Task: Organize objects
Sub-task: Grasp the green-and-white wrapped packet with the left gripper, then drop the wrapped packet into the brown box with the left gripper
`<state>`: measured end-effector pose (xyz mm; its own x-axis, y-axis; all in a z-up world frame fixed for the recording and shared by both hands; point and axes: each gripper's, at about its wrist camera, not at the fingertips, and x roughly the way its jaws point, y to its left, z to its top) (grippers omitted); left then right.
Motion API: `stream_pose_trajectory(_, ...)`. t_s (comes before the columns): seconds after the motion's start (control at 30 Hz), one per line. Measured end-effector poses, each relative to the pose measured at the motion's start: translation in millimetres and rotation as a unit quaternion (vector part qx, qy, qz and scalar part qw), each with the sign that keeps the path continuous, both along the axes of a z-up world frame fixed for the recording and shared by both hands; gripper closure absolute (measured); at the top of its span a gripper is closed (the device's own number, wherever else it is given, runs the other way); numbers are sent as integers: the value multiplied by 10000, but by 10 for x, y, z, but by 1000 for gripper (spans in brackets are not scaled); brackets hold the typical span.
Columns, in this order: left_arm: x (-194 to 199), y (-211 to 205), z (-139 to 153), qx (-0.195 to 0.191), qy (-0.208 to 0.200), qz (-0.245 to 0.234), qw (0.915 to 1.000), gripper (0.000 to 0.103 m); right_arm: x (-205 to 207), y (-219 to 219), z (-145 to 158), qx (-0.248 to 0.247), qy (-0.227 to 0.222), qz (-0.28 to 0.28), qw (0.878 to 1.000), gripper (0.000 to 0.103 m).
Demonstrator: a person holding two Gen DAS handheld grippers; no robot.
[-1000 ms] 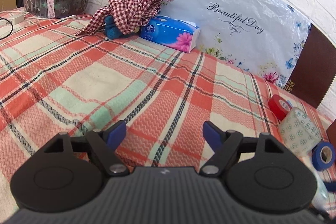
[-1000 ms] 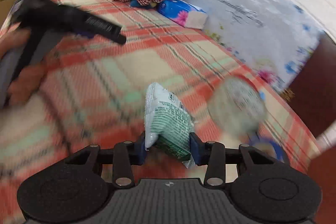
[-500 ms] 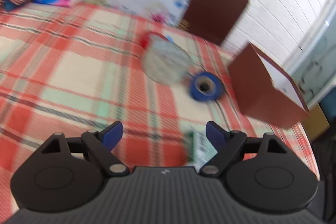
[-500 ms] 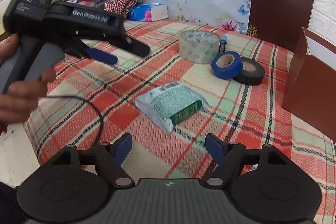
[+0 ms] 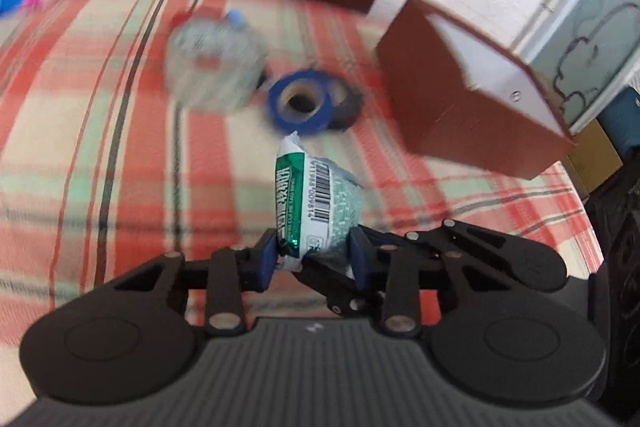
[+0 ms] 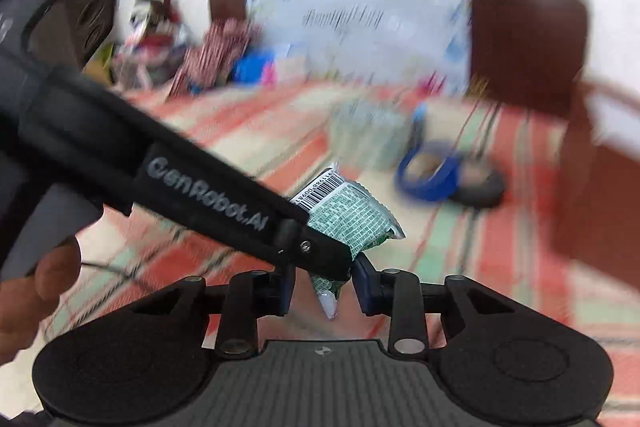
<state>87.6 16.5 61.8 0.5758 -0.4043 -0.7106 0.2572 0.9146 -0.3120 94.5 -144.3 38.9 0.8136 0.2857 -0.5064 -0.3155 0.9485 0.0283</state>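
With the left gripper [image 5: 314, 257] clamped on the green packet [image 5: 316, 203] and the right gripper [image 6: 323, 281] half-open around its tail, I judge 1 firm hold best for carrying it to the brown box [image 5: 472, 99].

The green-and-white packet [image 5: 318, 205], lying flat on the plaid tablecloth [image 5: 120, 163] half a second ago, is now standing up between the blue pads of the left gripper [image 5: 316, 259], whose jaws have been closing from wide apart. The right gripper [image 6: 323, 287], then well back and spread wide, is now narrowing around the packet's lower end.
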Motion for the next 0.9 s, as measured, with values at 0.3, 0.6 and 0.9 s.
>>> stream_pose_trajectory(0.3,393,-1379,833,23,-1145,-1472,9825,65,-129,-1028,519,-198,-1291,-1529,9796,71)
stream_pose_trajectory(0.6,1012,-2735,652,299,-1249,-1999,9714,45,210,-2161,362,-460,-1097,-2734,9545,48)
stream_pose_trajectory(0.9,1105,-2674,548,776,-1403,-1308,9784,43,44,-2397,202,-142,-1231,-3311,9354,34)
